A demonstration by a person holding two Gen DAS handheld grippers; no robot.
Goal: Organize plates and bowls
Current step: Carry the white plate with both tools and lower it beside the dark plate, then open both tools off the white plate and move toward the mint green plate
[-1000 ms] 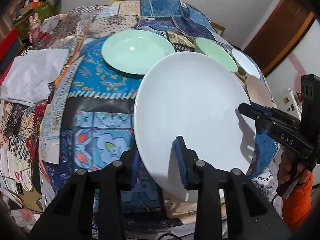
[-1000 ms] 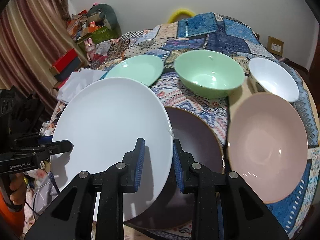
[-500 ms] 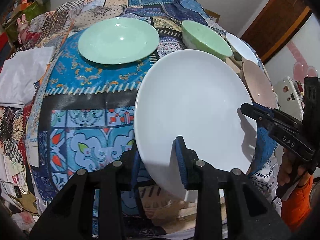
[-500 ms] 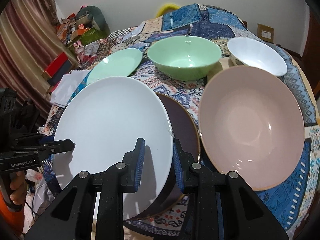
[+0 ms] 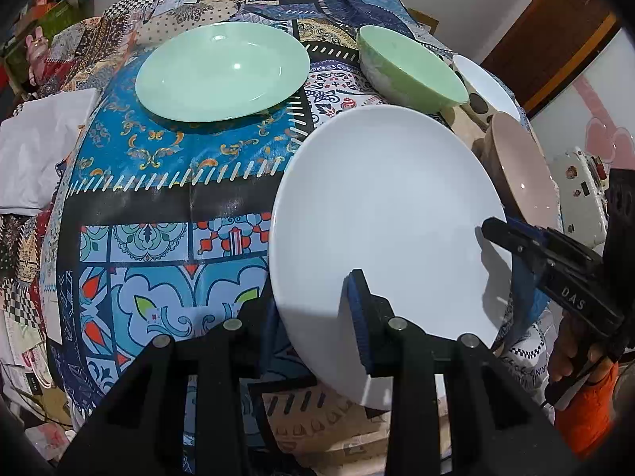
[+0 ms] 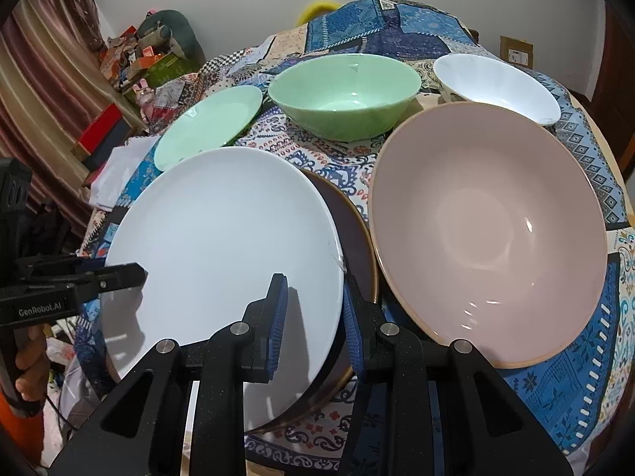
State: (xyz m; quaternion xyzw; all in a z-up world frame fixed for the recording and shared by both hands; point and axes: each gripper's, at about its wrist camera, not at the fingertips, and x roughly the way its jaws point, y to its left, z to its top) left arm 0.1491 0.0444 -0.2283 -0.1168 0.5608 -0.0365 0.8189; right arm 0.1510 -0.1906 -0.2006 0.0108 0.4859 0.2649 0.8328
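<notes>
Both grippers hold one large white plate (image 5: 381, 214) by opposite edges, a little above the table. My left gripper (image 5: 313, 317) is shut on its near rim; my right gripper (image 6: 313, 317) is shut on its right rim and shows in the left wrist view (image 5: 512, 254). The white plate (image 6: 222, 246) partly covers a dark brown plate (image 6: 355, 238) on the cloth. A mint plate (image 5: 222, 71), a green bowl (image 6: 345, 91), a white bowl (image 6: 496, 85) and a pink bowl (image 6: 488, 230) stand on the table.
A patchwork tablecloth (image 5: 166, 214) covers the round table. A white cloth (image 5: 35, 146) lies off the left edge. Boxes and clutter (image 6: 143, 55) stand by the far left wall. A white appliance (image 5: 575, 190) stands to the right.
The white plate, held by both grippers, has come lower and closer to the table. The pink bowl and mint plate loom larger in view.
</notes>
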